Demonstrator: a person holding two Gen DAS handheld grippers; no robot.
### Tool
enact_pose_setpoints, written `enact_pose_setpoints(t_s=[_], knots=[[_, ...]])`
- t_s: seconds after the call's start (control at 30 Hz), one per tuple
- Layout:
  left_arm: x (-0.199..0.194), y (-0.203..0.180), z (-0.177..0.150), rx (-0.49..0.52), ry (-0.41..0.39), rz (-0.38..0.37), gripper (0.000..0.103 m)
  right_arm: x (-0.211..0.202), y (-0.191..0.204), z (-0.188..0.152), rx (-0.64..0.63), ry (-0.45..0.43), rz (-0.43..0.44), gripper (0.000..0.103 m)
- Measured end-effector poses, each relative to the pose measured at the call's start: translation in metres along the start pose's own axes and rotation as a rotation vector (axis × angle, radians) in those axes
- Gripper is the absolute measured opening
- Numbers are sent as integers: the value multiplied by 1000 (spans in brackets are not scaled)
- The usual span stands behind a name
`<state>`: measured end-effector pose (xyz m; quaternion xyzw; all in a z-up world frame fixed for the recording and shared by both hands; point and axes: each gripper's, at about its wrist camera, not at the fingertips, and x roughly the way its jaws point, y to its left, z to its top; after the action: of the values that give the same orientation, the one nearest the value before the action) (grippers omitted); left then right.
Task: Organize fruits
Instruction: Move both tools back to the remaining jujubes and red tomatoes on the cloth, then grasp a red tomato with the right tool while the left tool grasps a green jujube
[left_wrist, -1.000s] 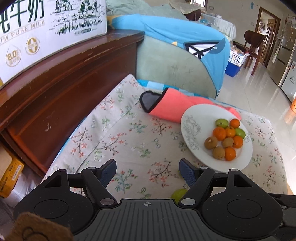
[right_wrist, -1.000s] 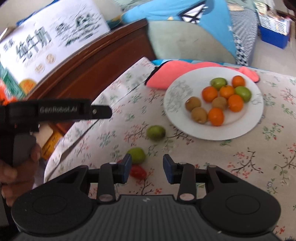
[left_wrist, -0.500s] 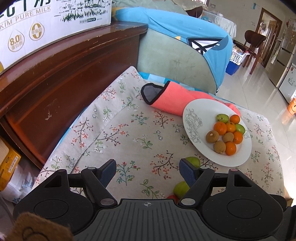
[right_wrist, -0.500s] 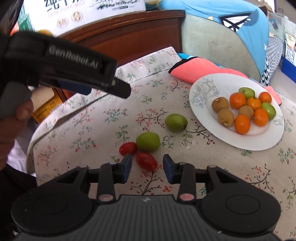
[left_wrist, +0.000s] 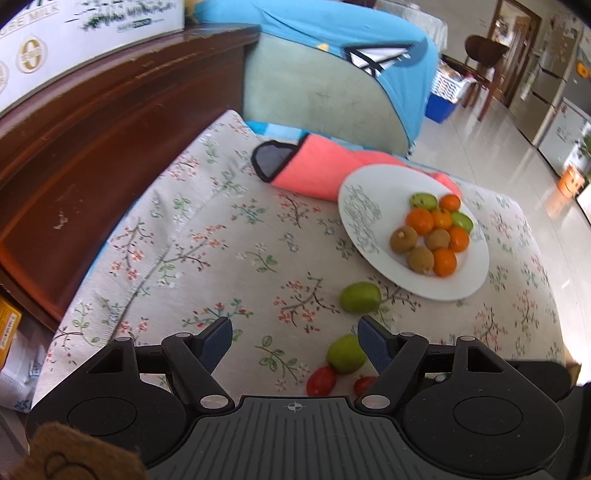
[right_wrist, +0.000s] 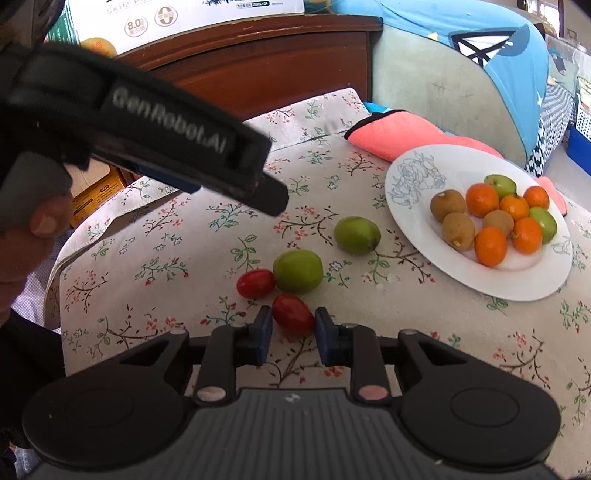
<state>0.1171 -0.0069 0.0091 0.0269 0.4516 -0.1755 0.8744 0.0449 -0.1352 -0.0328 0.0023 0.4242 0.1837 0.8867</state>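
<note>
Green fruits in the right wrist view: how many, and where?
4. Two lie on the tablecloth, one beside the tomatoes, one nearer the plate; two on it, at the back and right. Others may be hidden.

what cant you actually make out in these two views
- Second cherry tomato, left wrist view: mostly hidden behind the left claw's right finger.
- Milk carton print, left wrist view: blurred and cut by the top edge.
- Right claw grip, right wrist view: its pads flank the nearest cherry tomato, but contact is not plain.
- Yellow box, right wrist view: largely covered by the left claw's body.
</note>
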Motion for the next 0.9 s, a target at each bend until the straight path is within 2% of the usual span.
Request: enact_pose_setpoints(t_s=[0.1,0.4,0.67,0.8,0.9], knots=[[4,-7,-4,42,14,-9,76,-8,-10,-4,31,10,-11,25],[17,-32,-18,217,39,-22,76,-24,-46,-10,163,20,-119,25],[29,-38,-21,253,26,-20,74,-25,-56,-8,239,24,-118,25],[32,-42,-22,280,22,-19,71,-25,-56,-7,246,25,-107,25],[35,-44,-24,295,24,-17,61,-25,-55,-8,261,29,-99,25]])
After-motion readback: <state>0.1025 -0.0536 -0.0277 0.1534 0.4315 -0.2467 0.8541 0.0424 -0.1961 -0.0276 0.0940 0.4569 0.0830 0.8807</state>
